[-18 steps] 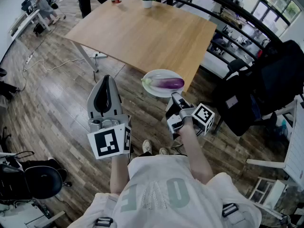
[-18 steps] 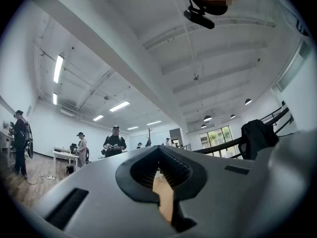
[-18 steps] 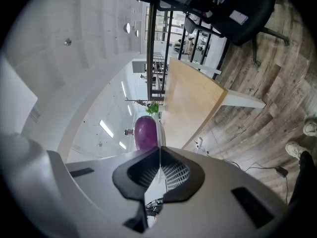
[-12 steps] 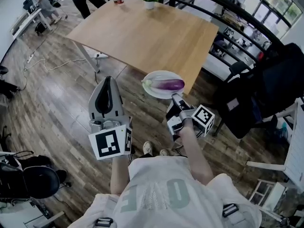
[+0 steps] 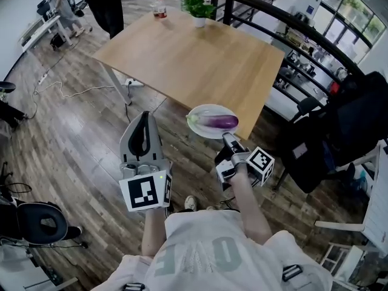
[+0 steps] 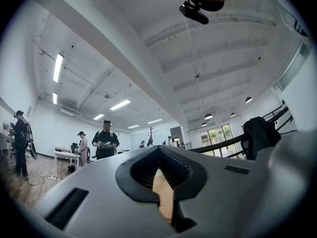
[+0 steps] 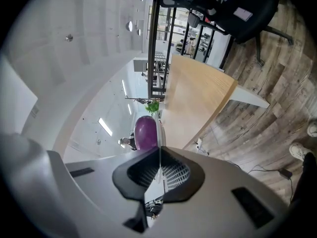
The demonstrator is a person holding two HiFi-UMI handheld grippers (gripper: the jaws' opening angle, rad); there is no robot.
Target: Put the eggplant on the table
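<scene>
A purple eggplant [image 5: 217, 121] lies on a white plate [image 5: 203, 129] held in the air at the near edge of the wooden table [image 5: 188, 53]. My right gripper [image 5: 227, 137] is shut on the plate's near rim. In the right gripper view the thin plate rim [image 7: 159, 133] stands edge-on between the pads, with the eggplant [image 7: 145, 132] just behind it and the table [image 7: 193, 98] beyond. My left gripper [image 5: 145, 115] hangs over the floor left of the plate, shut and empty. A sliver of the table [image 6: 164, 197] shows through its jaws.
A potted plant [image 5: 199, 8] and a bottle [image 5: 160, 8] stand at the table's far edge. A black railing [image 5: 285, 23] runs along the right. A dark chair with a jacket [image 5: 339, 120] stands at the right, and a person [image 5: 109, 5] stands behind the table.
The table has come nearer and sits lower in the head view. Both grippers and the plate with the eggplant have shifted a little down in the picture. The grip on the plate is unchanged.
</scene>
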